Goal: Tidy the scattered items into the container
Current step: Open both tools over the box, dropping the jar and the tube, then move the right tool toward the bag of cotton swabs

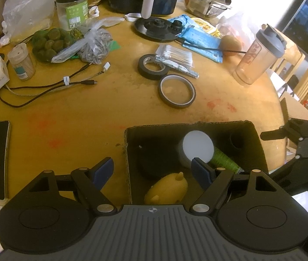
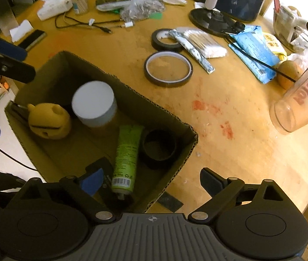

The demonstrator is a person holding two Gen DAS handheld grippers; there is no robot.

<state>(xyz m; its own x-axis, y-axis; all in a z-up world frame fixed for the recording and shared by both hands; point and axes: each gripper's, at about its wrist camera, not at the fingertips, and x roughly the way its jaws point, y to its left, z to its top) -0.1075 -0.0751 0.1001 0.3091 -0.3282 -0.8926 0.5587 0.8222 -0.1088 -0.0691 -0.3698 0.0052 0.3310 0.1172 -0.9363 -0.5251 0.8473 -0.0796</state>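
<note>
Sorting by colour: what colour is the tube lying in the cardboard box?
Light green with dark print and a barcode; the tube shows best in the right wrist view.

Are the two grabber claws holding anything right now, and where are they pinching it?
No, nothing is held. The left gripper and the right gripper are both open and empty, hovering at the cardboard box.

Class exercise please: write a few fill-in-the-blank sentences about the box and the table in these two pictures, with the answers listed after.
1. The green tube lies inside the cardboard ____.
2. The toy in the box is coloured ____.
3. Both claws, left and right, are ____ and hold nothing.
4. The thin tape ring lies on the ____.

Answers: box; yellow; open; table
</note>
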